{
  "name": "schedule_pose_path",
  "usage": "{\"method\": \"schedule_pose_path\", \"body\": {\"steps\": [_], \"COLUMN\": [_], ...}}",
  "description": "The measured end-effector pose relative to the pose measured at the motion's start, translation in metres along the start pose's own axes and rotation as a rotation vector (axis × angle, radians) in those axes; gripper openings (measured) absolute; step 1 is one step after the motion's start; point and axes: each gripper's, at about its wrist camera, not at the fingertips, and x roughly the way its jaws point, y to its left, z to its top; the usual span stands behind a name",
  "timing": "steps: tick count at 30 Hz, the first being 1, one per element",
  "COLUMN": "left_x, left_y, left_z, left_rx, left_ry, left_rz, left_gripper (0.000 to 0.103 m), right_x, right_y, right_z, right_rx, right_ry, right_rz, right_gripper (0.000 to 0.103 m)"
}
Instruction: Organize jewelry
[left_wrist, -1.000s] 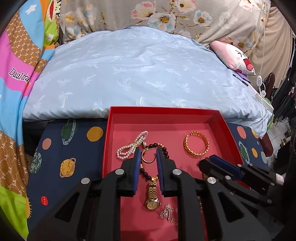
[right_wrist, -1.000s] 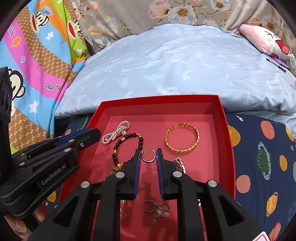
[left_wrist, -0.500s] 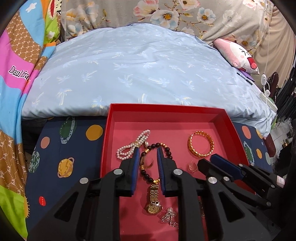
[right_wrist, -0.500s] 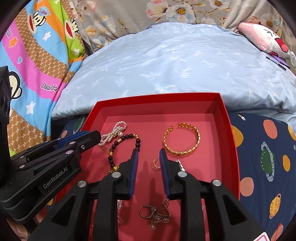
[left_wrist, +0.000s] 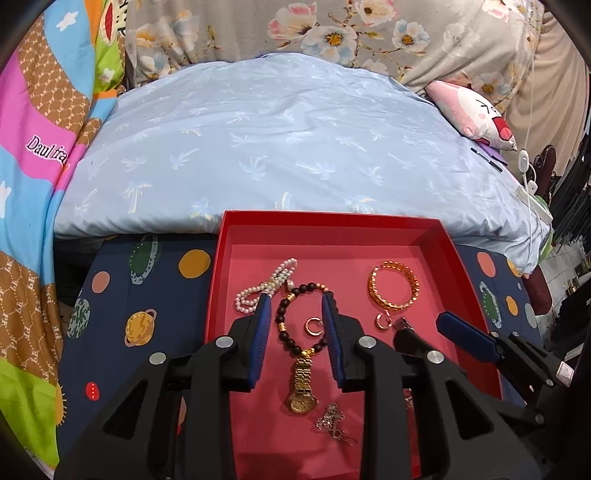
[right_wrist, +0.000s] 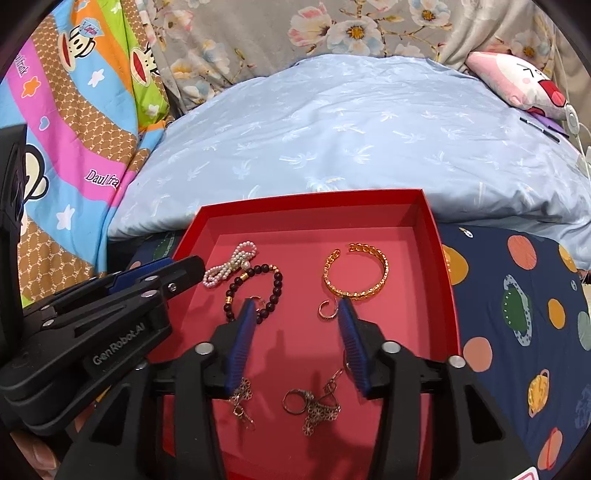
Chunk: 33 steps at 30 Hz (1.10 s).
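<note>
The left gripper (left_wrist: 295, 317) is seen with its blue ribbed pads parted narrowly; its jaws have just been opening. A small gold hoop earring (left_wrist: 313, 326) lies loose on the floor of the shallow red cardboard tray (left_wrist: 332, 227) between the pads, touched by neither. The dark beaded bracelet with gold spacers (left_wrist: 291, 317) is straddled by the same pads; contact with it cannot be confirmed.

The right gripper (right_wrist: 295, 314) is spread wider, its jaws also just opened, and nothing is held. A second small gold hoop earring (right_wrist: 327, 309) rests on the tray floor just inside the right-hand pad.

Within the tray, a looped white pearl strand (left_wrist: 264, 286) is noted toward the far left, an open gold chain-link bangle (left_wrist: 393, 290) toward the far right, a gold metal wristwatch (left_wrist: 303, 387) near the front, and tangled dull-metal flower-shaped pieces (right_wrist: 314, 404) nearest the front edge.

The tray sits on a navy planet-print sheet (left_wrist: 147, 295); a pale blue palm-print pillow (left_wrist: 295, 147) lies behind the tray.
</note>
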Motion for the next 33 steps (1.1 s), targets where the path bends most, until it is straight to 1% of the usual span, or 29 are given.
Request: {"method": "schedule_pose_path", "body": {"steps": [4, 8, 10, 11, 12, 14, 16, 19, 20, 22, 24, 26, 28, 30, 31, 33], "left_x": [-0.009, -0.022, -0.031, -0.034, -0.037, -0.041, -0.045, -0.050, -0.053, -0.058, -0.064, -0.069, -0.075, -0.080, -0.083, -0.088], "left_y": [-0.008, -0.007, -0.004, -0.001, 0.000, 0.003, 0.004, 0.000, -0.002, -0.005, -0.007, -0.006, -0.004, -0.004, -0.004, -0.004], "left_z": [-0.002, -0.004, -0.005, -0.007, -0.009, -0.013, -0.019, -0.030, -0.033, -0.041, -0.048, -0.055, -0.062, -0.069, -0.072, -0.079], "left_rx": [0.021, 0.016, 0.010, 0.007, 0.004, -0.003, -0.006, 0.007, 0.013, 0.023, 0.031, 0.027, 0.019, 0.014, 0.013, 0.013], "left_ry": [-0.013, -0.033, -0.046, -0.050, -0.053, -0.056, -0.049, -0.041, -0.040, -0.043, -0.051, -0.048, -0.046, -0.044, -0.043, -0.041], "left_rz": [0.012, 0.026, 0.033, 0.042, 0.049, 0.061, 0.064, 0.072, 0.078, 0.098, 0.124, 0.140, 0.146, 0.157, 0.167, 0.186], "left_gripper": [0.027, 0.027, 0.028, 0.032, 0.036, 0.037, 0.037, 0.037, 0.038, 0.041, 0.046, 0.057, 0.062, 0.069, 0.071, 0.080], "right_x": [-0.011, -0.021, -0.026, -0.029, -0.033, -0.040, -0.045, -0.053, -0.055, -0.062, -0.067, -0.074, -0.080, -0.085, -0.089, -0.096], "right_y": [0.004, -0.002, -0.007, -0.009, -0.010, -0.010, -0.007, -0.001, 0.000, 0.002, 0.002, 0.001, 0.000, 0.001, 0.001, 0.003], "right_z": [-0.003, -0.008, -0.011, -0.012, -0.014, -0.019, -0.023, -0.029, -0.031, -0.037, -0.044, -0.050, -0.058, -0.065, -0.070, -0.077], "right_rx": [-0.013, 0.004, 0.021, 0.028, 0.035, 0.041, 0.040, 0.028, 0.025, 0.026, 0.034, 0.045, 0.053, 0.055, 0.054, 0.052], "right_ry": [-0.015, -0.018, -0.017, -0.019, -0.023, -0.028, -0.028, -0.037, -0.040, -0.043, -0.037, -0.035, -0.035, -0.031, -0.030, -0.030], "right_rz": [-0.014, -0.026, -0.034, -0.037, -0.040, -0.047, -0.054, -0.072, -0.081, -0.120, -0.144, -0.161, -0.172, -0.183, -0.190, -0.202], "right_gripper": [0.048, 0.050, 0.050, 0.050, 0.052, 0.056, 0.059, 0.064, 0.068, 0.069, 0.071, 0.077, 0.080, 0.082, 0.083, 0.085]}}
